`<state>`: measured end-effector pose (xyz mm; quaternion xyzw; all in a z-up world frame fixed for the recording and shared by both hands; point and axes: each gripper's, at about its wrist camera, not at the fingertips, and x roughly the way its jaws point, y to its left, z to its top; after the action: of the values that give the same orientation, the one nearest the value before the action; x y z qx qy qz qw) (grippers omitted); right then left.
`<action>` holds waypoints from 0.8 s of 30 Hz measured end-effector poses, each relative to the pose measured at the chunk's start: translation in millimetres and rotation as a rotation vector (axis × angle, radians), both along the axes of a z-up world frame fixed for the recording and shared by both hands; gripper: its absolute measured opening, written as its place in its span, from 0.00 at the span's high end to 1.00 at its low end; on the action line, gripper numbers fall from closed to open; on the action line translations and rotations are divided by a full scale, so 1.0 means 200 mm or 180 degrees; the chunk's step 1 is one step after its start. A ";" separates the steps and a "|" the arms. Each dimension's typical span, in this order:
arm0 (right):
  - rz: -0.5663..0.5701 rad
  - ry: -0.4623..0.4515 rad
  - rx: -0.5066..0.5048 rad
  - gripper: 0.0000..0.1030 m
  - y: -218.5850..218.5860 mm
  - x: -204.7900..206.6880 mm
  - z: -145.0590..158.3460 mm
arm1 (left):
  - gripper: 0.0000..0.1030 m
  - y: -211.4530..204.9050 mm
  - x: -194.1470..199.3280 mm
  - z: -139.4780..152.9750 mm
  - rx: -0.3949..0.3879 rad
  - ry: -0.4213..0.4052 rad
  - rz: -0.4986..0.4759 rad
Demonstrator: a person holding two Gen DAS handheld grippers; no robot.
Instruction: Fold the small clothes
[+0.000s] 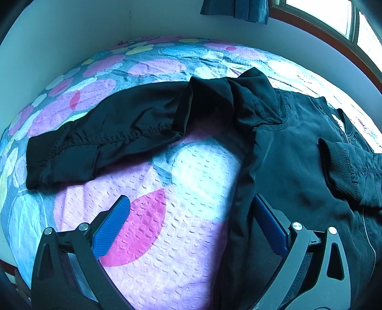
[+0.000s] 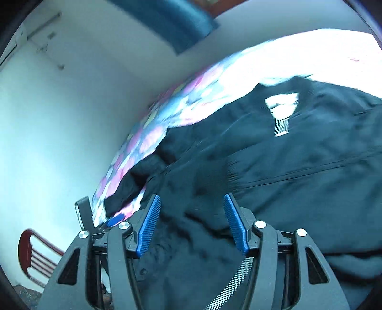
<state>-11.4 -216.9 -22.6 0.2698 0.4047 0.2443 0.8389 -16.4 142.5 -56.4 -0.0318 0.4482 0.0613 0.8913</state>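
Left wrist view: one black jacket (image 1: 298,147) is laid on one floral bedspread (image 1: 186,171); left gripper (image 1: 191,214) and right gripper (image 2: 192,214) are both seen spread apart, nothing held.

floral bedspread (image 1: 191,171), curtain (image 1: 236,9), perhaps chair (image 2: 35,255)
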 end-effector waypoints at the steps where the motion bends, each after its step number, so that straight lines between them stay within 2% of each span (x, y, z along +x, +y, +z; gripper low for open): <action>1: -0.0075 0.0023 0.0016 0.46 -0.04 -0.01 -0.01 | 0.02 0.01 0.00 0.00 -0.0025 0.0006 0.0001; 5: -0.0131 0.0166 0.0193 0.46 -0.08 -0.02 -0.08 | 0.02 0.03 -0.01 0.00 -0.0102 -0.0022 0.0010; 10: -0.0005 0.0308 0.0108 0.46 0.01 0.04 -0.19 | 0.02 0.10 -0.06 0.06 -0.0150 -0.0137 -0.0012; 13: 0.0049 0.0420 0.0036 0.46 0.04 0.04 -0.26 | 0.02 0.23 -0.11 0.10 -0.0211 -0.0209 0.0070; 20: 0.0039 0.0418 0.0163 0.41 0.03 0.04 -0.31 | 0.02 0.77 -0.25 0.20 -0.0557 -0.0440 0.0590; 24: 0.0042 0.0398 0.0195 0.37 0.03 0.03 -0.31 | 0.02 1.08 -0.26 0.16 -0.0869 -0.0461 0.0704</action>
<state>-4.4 -210.6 -85.5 0.3074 0.4504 0.2449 0.8017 -68.0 358.6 -23.5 -0.2059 0.3808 0.0951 0.8964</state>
